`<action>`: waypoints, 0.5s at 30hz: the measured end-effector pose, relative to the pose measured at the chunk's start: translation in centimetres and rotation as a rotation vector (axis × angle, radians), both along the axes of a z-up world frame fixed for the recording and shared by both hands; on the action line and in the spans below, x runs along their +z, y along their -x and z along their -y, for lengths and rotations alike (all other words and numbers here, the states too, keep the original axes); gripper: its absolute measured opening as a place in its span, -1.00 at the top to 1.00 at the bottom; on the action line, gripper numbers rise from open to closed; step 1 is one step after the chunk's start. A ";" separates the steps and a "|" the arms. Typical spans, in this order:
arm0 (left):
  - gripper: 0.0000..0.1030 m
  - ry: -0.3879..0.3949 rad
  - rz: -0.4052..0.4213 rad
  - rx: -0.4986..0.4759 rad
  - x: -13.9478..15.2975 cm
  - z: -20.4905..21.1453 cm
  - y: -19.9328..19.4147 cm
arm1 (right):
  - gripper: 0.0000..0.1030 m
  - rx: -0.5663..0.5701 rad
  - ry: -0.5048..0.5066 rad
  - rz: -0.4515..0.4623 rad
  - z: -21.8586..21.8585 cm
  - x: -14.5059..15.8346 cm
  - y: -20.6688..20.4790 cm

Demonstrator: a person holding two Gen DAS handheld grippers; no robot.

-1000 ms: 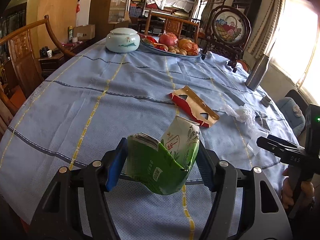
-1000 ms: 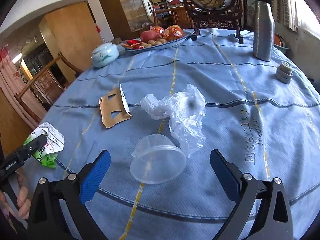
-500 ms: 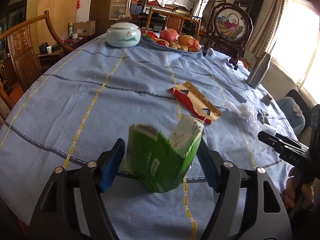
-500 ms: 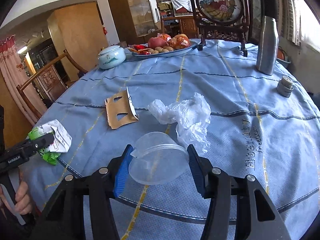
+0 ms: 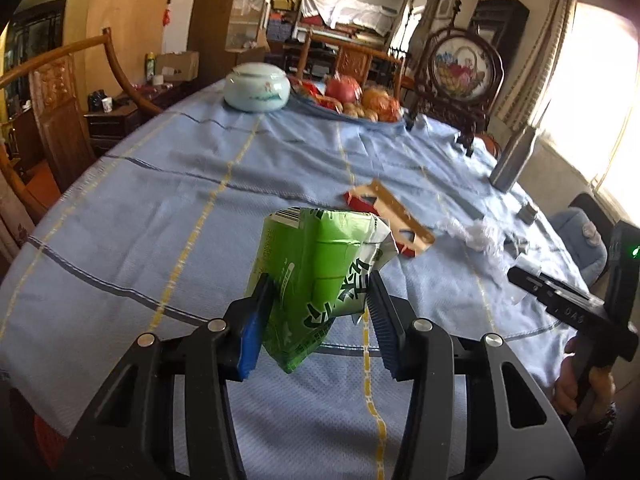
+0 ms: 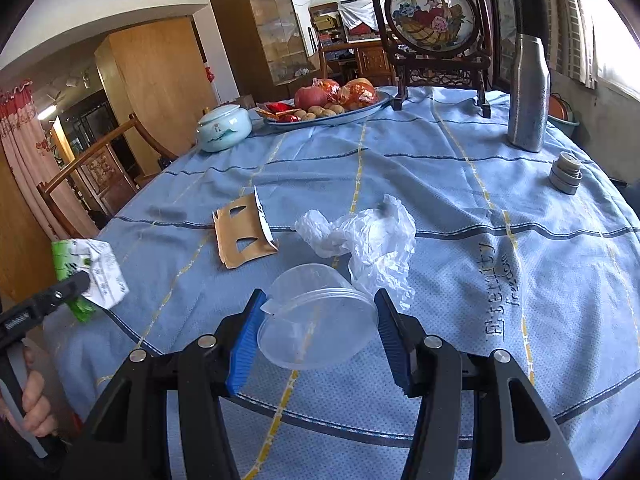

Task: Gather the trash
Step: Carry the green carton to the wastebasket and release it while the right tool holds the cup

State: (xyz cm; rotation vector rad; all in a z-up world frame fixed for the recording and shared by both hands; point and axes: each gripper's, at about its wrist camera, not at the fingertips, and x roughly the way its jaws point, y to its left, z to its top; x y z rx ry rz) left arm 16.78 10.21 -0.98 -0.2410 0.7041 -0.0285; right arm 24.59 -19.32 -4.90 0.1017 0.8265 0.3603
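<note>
Fingers of the left gripper (image 5: 316, 320) are closing on a crumpled green drink carton (image 5: 320, 272), which sits between the blue pads and hangs clear of the blue tablecloth near the worktop's (image 5: 160, 200) front edge. Those of the right gripper (image 6: 318, 332) stand partly closed on either side of a clear plastic cup (image 6: 316, 320) lying on its side close to the same front edge; both pads appear to touch its rim, though I cannot tell how firmly they press. Beyond the cup lie a crumpled white plastic bag (image 6: 368, 236) and a torn piece of brown cardboard packaging (image 6: 244, 232), both toward the middle of the worktop and not yet collected. To do this step well, the left squeeze should end gently, since the carton is soft and already buckled; gripping lower on its body would likely stop it from twisting out. The cup is thin and springy, so I judge that pressure across its stiffer rim, not its wall, would hold it best, and lifting it straight up should keep the bag just behind it from being dragged along.
</note>
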 end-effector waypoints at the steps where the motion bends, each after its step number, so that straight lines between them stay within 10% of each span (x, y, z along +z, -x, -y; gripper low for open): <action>1: 0.07 0.000 0.008 0.006 0.3 -0.2 0.3 | -0.07 0.002 -0.005 0.004 0.0 0.1 0.0; 15: 0.07 -0.073 0.094 0.098 4.6 -1.6 5.9 | -0.07 0.030 -0.068 0.100 -0.4 3.1 3.4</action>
